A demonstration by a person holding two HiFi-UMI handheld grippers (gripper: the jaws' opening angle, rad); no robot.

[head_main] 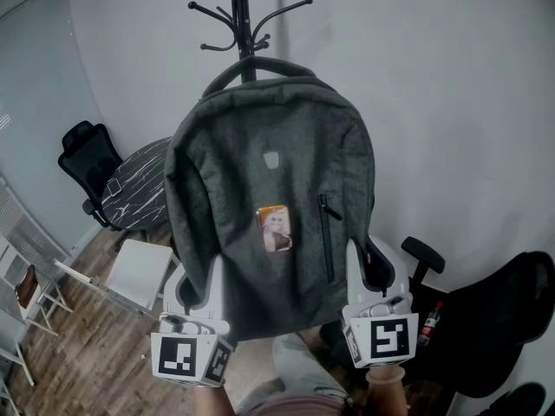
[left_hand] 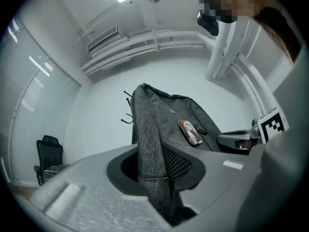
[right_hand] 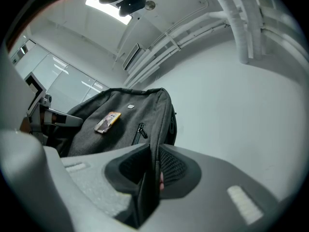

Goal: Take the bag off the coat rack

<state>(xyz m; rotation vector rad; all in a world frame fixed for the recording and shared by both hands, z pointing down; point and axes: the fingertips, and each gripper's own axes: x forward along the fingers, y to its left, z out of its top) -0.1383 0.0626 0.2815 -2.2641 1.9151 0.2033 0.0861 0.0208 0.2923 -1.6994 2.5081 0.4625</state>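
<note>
A grey backpack [head_main: 273, 206] with a small picture tag [head_main: 275, 229] on its front hangs spread out before the black coat rack [head_main: 244, 16]. Its top handle [head_main: 260, 64] lies against the rack's pole; I cannot tell whether it rests on a hook. My left gripper [head_main: 199, 277] is shut on the bag's lower left edge. My right gripper [head_main: 373, 271] is shut on its lower right edge. In the left gripper view the bag's fabric [left_hand: 153, 144] runs down between the jaws of the left gripper [left_hand: 155, 180]. In the right gripper view the bag's edge [right_hand: 159, 124] is pinched in the right gripper [right_hand: 152, 178].
A black office chair [head_main: 87, 159] and a round dark marbled table [head_main: 139, 189] stand at the left, with a white seat [head_main: 139, 271] nearer me. Another black chair [head_main: 507, 315] and a red bottle [head_main: 429, 319] are at the right. A white wall is behind the rack.
</note>
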